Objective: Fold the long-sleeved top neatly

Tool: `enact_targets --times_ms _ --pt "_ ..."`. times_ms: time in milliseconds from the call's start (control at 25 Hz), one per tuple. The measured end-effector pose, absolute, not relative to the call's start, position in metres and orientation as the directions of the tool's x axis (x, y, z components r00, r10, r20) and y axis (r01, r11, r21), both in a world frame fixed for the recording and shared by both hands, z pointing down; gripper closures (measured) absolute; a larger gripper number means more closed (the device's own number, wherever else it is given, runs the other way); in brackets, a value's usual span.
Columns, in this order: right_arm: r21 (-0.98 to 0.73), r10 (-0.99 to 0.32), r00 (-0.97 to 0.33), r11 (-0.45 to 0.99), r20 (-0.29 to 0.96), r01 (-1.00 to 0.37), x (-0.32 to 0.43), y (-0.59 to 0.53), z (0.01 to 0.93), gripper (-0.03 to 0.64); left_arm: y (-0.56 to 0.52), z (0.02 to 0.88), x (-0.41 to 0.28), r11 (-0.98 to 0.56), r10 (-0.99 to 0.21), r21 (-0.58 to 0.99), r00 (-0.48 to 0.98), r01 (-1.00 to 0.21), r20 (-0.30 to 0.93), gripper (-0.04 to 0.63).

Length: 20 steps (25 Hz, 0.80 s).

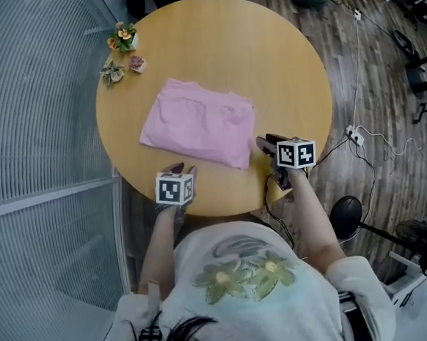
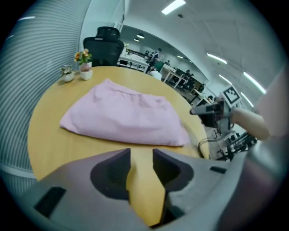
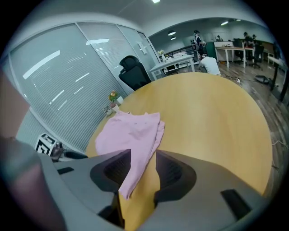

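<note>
In the head view, the pink top (image 1: 199, 123) is seen folded into a compact rectangle on the round table (image 1: 263, 52). The left gripper (image 1: 175, 169) is held just short of its near edge and the right gripper (image 1: 264, 146) beside its near right corner, presumably so the fold is left undisturbed. In the left gripper view, the jaws are parted over bare table, with the top lying beyond them. In the right gripper view, the jaws are likewise released; the top's corner is lined up between them but is not pinched.

Small flower pots (image 1: 123, 38) sit at the far edge of the round table (image 1: 279, 65)
</note>
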State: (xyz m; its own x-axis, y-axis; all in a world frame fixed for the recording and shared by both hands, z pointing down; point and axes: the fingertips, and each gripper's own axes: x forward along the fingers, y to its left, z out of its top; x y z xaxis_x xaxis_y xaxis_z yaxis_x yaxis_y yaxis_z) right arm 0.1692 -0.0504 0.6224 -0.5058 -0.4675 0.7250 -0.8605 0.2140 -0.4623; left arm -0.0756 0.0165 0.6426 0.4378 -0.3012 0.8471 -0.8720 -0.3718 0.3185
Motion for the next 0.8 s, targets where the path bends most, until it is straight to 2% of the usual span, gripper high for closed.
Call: enact_targets --times_ms 120,280,440,560,800 --pt "-0.459 -0.463 -0.522 0.251 0.717 -0.852 0.171 -0.073 0.622 0.451 0.037 0.643 -0.02 -0.515 -0.304 0.264 0.462 -0.816 0.833 0.46" --pt "-0.453 -0.428 -0.544 0.303 0.721 -0.838 0.168 -0.099 0.627 0.451 0.045 0.642 0.034 -0.696 -0.346 0.104 0.458 -0.711 0.819 0.46" --pt "-0.441 -0.386 -0.551 0.341 0.739 -0.83 0.166 -0.116 0.636 0.451 0.053 0.654 0.072 -0.844 -0.343 -0.094 0.397 -0.528 0.852 0.46" --pt "-0.441 -0.375 -0.553 0.346 0.744 -0.828 0.166 -0.132 0.642 0.449 0.054 0.669 0.095 -0.885 -0.329 -0.148 0.368 -0.441 0.87 0.46" --pt "-0.458 -0.315 -0.55 0.322 0.773 -0.828 0.166 -0.15 0.668 0.443 0.049 0.694 0.114 -0.897 -0.293 -0.147 0.312 -0.418 0.904 0.46"
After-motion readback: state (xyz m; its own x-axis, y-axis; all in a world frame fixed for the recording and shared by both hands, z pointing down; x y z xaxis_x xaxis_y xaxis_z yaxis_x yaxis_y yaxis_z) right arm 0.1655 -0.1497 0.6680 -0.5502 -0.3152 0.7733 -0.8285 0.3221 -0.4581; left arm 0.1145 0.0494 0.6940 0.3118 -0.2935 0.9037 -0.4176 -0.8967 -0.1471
